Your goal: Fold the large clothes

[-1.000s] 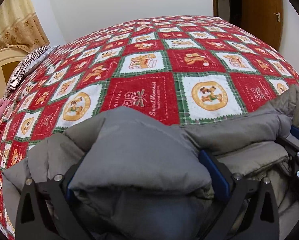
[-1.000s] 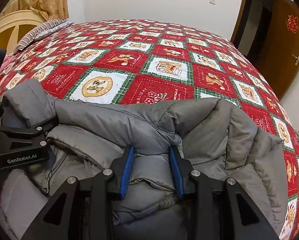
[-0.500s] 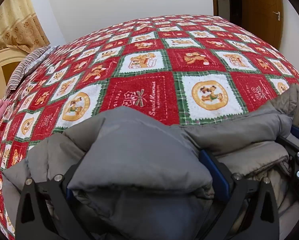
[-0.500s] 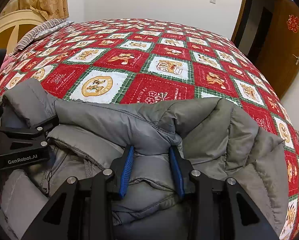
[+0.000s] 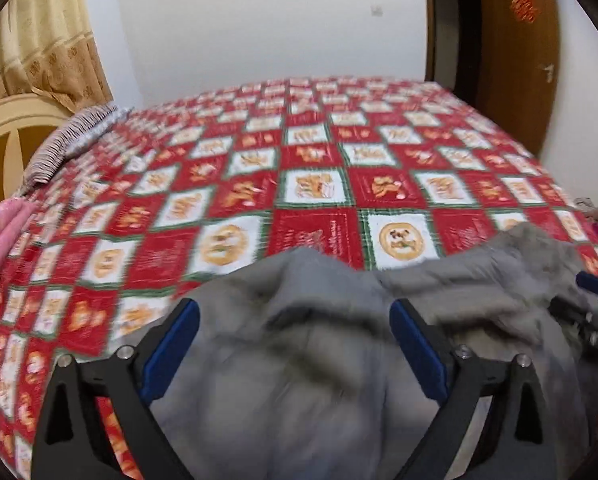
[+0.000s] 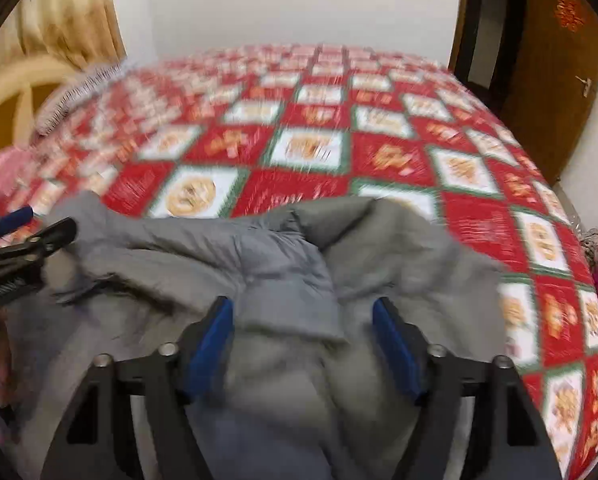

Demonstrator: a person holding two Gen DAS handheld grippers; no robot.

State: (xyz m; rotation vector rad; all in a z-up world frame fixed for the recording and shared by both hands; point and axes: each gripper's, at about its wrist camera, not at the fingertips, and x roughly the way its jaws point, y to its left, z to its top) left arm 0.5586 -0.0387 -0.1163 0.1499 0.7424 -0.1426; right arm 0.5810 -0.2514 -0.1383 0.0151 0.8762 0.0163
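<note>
Garment: grey padded quilted jacket [image 5: 319, 320], rumpled, lower frame, on red-and-white patchwork quilt [image 5: 319, 184].
Left gripper [image 5: 295, 340]: jaws spread, no pinch.
Right gripper [image 6: 303, 336]: jaws just opening, jacket between, unpinched.
Right view only: left gripper at left edge.

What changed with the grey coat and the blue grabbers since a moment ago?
Both let go. The right hand-held gripper has just been opening; its pads no longer pinch the grey jacket. The left hand-held gripper released its bundle too. Both pulled up and back. The jacket stays on the red quilt.

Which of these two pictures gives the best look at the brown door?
The right wrist view. There the door fills the upper right corner, with its handle and red ornament both visible. The left wrist view shows the door too, but narrower.
</note>
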